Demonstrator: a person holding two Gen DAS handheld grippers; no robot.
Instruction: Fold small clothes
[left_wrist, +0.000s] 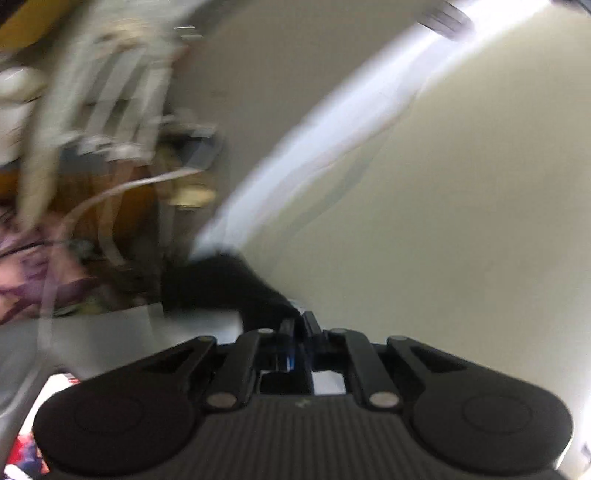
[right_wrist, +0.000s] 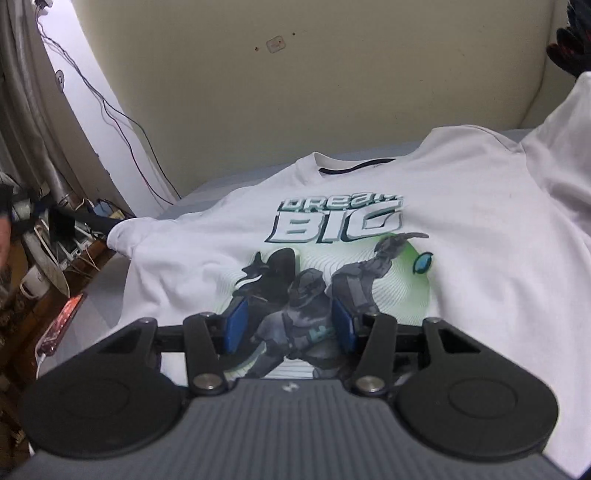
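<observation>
— Nearest the lens on the left side, what do you make out?

— Black linkage of the left gripper (left_wrist: 298, 325), fingers drawn together, with a dark piece of cloth (left_wrist: 236, 284) pinched between them (the whole view is smeared, so I cannot say what kind of garment it is). It trails off to the left from the fingertips. Behind it stands a pale wall (left_wrist: 443, 184); blurred clutter fills the left edge.

— And the other side?

— Going from the left: cables (right_wrist: 110, 107) hang down the wall, and below them is a cluttered wooden shelf (right_wrist: 74, 254). Next comes a white T-shirt (right_wrist: 461, 221), spread face up on a pale grey surface (right_wrist: 96, 295), its collar toward the wall and its left sleeve reaching the surface's edge. The print reads "BIG" above armoured figures.

— Is the right gripper holding it?

— No. The right gripper (right_wrist: 290, 325) hangs over the printed chest with its blue pads (right_wrist: 236, 325) spread wide apart, nothing between them. At the far right, part of the shirt rises in a fold (right_wrist: 561, 155) toward the upper corner.
</observation>
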